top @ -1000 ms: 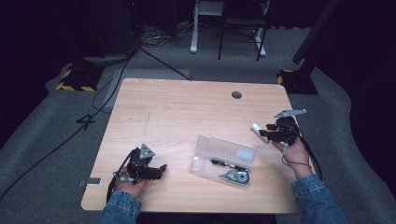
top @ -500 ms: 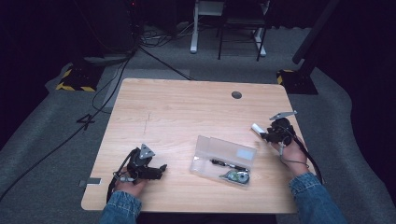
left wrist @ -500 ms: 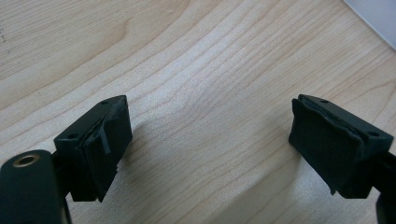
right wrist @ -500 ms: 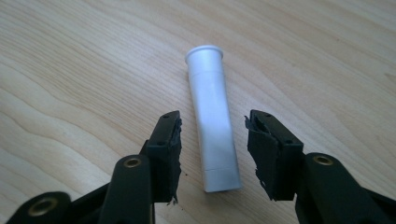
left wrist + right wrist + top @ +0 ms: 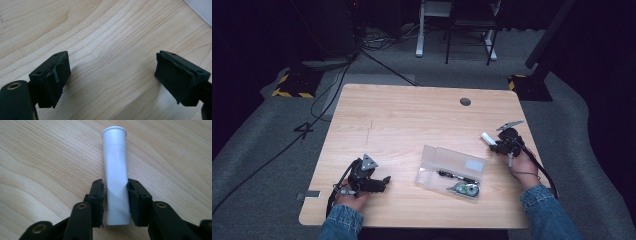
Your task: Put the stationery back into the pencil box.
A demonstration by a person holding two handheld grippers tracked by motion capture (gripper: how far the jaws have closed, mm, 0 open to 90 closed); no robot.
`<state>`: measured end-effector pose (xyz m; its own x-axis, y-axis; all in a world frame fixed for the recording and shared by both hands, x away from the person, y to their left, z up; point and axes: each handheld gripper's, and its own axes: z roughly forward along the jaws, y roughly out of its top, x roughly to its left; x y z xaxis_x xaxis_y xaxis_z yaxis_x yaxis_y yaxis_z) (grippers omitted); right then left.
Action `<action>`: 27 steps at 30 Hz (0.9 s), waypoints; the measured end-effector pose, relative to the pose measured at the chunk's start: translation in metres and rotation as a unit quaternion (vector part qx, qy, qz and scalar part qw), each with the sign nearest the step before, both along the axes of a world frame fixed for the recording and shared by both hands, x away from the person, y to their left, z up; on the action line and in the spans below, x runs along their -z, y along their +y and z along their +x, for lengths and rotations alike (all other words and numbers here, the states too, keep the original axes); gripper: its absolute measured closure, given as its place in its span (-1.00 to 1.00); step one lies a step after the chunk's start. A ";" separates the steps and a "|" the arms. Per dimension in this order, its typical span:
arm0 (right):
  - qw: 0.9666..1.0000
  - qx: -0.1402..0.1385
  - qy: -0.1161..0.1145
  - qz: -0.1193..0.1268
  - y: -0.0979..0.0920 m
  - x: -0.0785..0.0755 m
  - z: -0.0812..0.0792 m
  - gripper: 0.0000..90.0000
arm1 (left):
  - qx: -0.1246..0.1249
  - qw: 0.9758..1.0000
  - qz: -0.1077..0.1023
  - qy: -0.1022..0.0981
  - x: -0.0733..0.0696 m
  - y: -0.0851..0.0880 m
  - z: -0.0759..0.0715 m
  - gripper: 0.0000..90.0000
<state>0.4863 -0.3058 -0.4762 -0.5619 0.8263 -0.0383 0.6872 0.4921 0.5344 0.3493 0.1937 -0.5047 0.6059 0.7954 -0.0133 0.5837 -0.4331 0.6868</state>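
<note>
Down at the right edge of the wooden table [image 5: 412, 115], the right gripper [image 5: 495, 143] has a white tube [image 5: 115, 170] between its jaws, which have just been closing. From the right gripper view the tube lies along the jaws, flared end pointing away, its near end level with the pads; the right-hand pad seems to meet its side, while a thin sliver of gap may remain on the left (shadow there makes it hard to judge), so a firm clamp cannot be confirmed. Whether the tube rests on the wood or hangs just above it is also unclear. From the high view only the tube's tip [image 5: 486, 137] pokes out past the gripper, the rest being covered by the gripper and hand.

The left gripper [image 5: 381, 182] sits near the front left corner, its jaws spread wide over bare wood with nothing between them; a pale corner cut off at the top right of its own view [image 5: 202, 10] cannot be identified.

Between the hands lies a clear plastic case [image 5: 452, 171], apart from both. Inside it are a dark pen-like thing [image 5: 454, 176] and a small roundish item [image 5: 466, 189], both too small to name.
</note>
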 end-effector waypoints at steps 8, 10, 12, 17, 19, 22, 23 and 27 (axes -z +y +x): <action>1.000 0.004 0.010 0.019 -0.003 0.000 0.002 0.56 | 0.000 1.000 0.000 0.000 0.000 0.000 0.000 -0.71; 1.000 0.005 0.010 0.021 -0.003 0.001 0.002 0.57 | 0.000 1.000 0.000 0.000 0.000 0.000 0.000 -0.71; 1.000 0.005 0.009 0.021 -0.003 0.001 0.002 0.57 | -0.001 1.000 -0.001 0.000 0.000 0.000 0.000 -0.71; 1.000 0.002 -0.001 0.021 -0.003 -0.003 0.000 0.57 | 0.000 1.000 0.000 0.000 0.000 0.000 0.000 -0.71; 1.000 0.002 -0.006 0.031 -0.005 -0.008 -0.002 0.57 | -0.001 1.000 -0.001 0.000 0.000 0.000 0.000 -0.71; 0.999 0.000 -0.015 0.042 -0.008 -0.016 -0.006 0.57 | 0.000 1.000 0.000 0.000 0.000 0.000 0.000 -0.71; 0.998 -0.001 -0.022 0.051 -0.010 -0.020 -0.009 0.57 | 0.000 1.000 0.000 0.000 0.000 0.000 0.000 -0.71; 0.997 -0.003 -0.035 0.073 -0.015 -0.032 -0.015 0.57 | 0.000 1.000 0.000 0.000 0.000 0.000 0.001 -0.71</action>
